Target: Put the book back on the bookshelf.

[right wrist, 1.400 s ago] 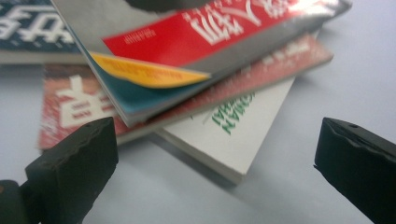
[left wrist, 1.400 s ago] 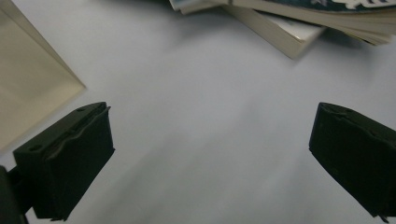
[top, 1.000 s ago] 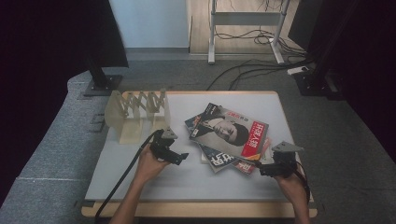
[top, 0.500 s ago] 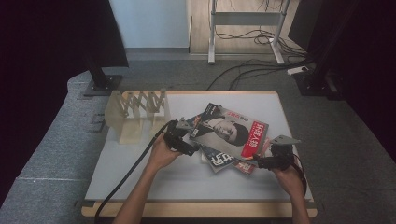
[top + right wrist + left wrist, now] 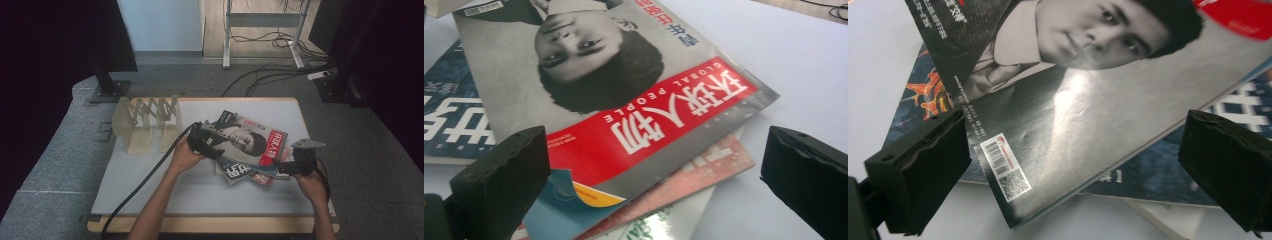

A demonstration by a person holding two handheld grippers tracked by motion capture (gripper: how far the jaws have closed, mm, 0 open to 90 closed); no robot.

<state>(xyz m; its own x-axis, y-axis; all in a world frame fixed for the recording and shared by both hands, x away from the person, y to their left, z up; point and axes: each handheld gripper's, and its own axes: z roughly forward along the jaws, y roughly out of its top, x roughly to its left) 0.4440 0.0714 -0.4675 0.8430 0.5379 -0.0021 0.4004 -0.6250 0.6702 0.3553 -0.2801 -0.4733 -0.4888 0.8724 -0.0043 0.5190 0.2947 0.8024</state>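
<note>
The right tongs (image 5: 286, 167) are hovering at the near right edge of a loose pile of magazines, jaws spread wide and gripping nothing. The left tongs (image 5: 214, 145) are sitting at the pile's left edge, likewise gaping, with the barcode corner of the top magazine (image 5: 250, 141) lying between the jaws. That top magazine, a portrait cover with a red title band, is resting on a blue magazine (image 5: 235, 171) and others in the middle of the white tabletop (image 5: 150, 190). Farther back on the left, a wooden accordion rack (image 5: 145, 120) is standing upright.
</note>
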